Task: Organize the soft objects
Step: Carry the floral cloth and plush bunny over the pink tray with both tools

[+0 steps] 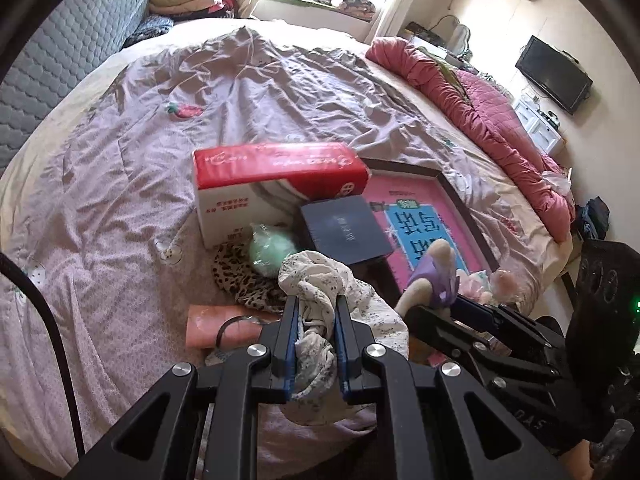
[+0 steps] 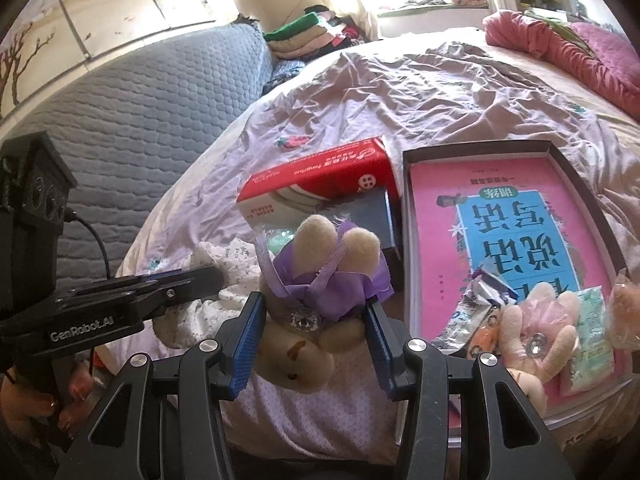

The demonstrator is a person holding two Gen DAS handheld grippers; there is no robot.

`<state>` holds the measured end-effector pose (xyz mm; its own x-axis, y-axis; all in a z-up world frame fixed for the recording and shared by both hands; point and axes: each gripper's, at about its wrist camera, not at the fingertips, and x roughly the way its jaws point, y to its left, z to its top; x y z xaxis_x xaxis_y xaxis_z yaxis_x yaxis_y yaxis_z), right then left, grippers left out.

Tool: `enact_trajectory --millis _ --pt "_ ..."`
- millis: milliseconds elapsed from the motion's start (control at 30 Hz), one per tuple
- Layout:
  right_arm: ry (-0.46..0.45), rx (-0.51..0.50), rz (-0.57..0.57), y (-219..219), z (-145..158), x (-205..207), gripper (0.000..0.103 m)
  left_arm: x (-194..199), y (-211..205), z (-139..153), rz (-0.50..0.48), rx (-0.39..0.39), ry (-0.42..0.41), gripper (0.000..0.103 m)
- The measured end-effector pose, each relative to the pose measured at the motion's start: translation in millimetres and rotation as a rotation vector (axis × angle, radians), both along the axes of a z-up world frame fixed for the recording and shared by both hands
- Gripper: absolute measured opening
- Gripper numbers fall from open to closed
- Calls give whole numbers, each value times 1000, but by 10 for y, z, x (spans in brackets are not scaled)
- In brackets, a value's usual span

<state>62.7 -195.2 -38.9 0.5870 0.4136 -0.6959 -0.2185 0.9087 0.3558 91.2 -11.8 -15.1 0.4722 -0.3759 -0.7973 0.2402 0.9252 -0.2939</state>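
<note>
My left gripper [image 1: 316, 304] is shut on a white floral cloth [image 1: 320, 280] that bunches between its blue pads and hangs above the bed. My right gripper [image 2: 314, 308] is shut on a beige plush bear in a purple dress [image 2: 320, 280], held upside down with its feet up. The same bear [image 1: 434, 276] shows at the right of the left wrist view, and the cloth [image 2: 236, 272] shows at the left of the right wrist view. A leopard-print fabric [image 1: 244, 280], a green ball [image 1: 272, 250] and a second pinkish plush bear [image 2: 536, 340] lie nearby.
A red and white tissue pack [image 1: 276, 184] and a dark blue box [image 1: 344, 232] sit on the lilac bedsheet [image 1: 120, 200]. A shallow box with a pink book [image 2: 520, 240] holds wrappers and small packets. A pink object [image 1: 216, 324] lies near. A pink quilt [image 1: 480, 108] lines the far edge.
</note>
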Motion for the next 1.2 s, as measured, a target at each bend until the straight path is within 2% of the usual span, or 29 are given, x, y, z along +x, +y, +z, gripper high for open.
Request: enact_trajectory --millis 300,433,633,733,933,1200 --pt "-22 13 -52 -246 103 -49 51 -88 -221 144 -40 10 -39 16" --pt "-36 -11 -87 -419 171 -76 51 -95 -315 192 -55 5 -48 16" --pt "-39 26 -176 -924 275 -112 51 -139 -506 284 -81 -19 -66 16" --pt "-48 1 -227 -1173 333 -147 51 -149 -652 304 -104 -18 -71 16" --pt "-42 18 -292 -1579 364 -227 51 -148 -997 294 -158 -26 -69 16" --pt "-33 -6 -291 -1701 382 -283 51 -138 -1343 247 -193 0 -80 16"
